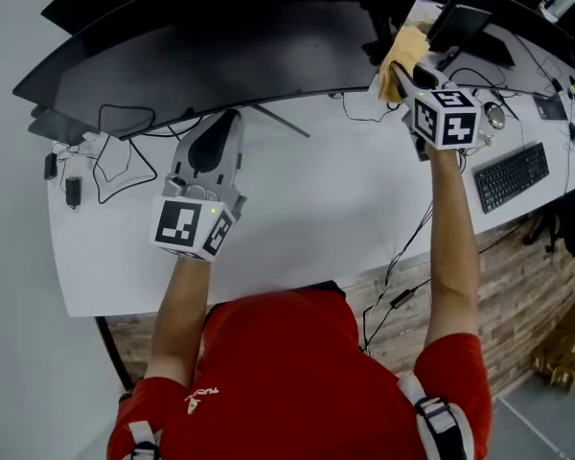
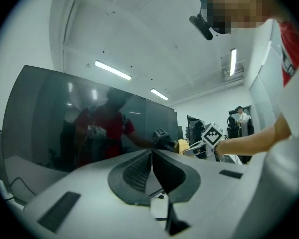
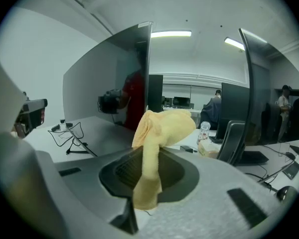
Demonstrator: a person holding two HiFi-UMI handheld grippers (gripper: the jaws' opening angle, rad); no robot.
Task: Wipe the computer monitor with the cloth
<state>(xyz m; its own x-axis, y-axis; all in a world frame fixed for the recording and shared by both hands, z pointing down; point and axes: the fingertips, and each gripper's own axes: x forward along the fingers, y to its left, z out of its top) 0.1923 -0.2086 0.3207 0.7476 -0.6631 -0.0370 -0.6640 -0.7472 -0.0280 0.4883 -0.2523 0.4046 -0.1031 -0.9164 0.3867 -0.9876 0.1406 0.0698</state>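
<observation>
A wide, dark curved monitor (image 1: 211, 60) stands along the back of the white desk (image 1: 316, 199). My right gripper (image 1: 402, 70) is shut on a yellow cloth (image 1: 400, 57) at the monitor's right end; in the right gripper view the cloth (image 3: 157, 138) bunches up past the jaws beside the screen edge (image 3: 145, 68). My left gripper (image 1: 214, 123) rests low in front of the monitor's underside, jaws shut with nothing between them. In the left gripper view the jaws meet tip to tip (image 2: 152, 154) facing the dark screen (image 2: 79, 123).
Black cables (image 1: 115, 156) and small adapters (image 1: 72, 192) lie at the desk's left. The monitor stand leg (image 1: 278, 120) sits behind centre. A second monitor (image 3: 256, 98), a phone stand (image 3: 229, 141), a keyboard (image 1: 511, 175) and a mouse (image 1: 495, 115) crowd the right.
</observation>
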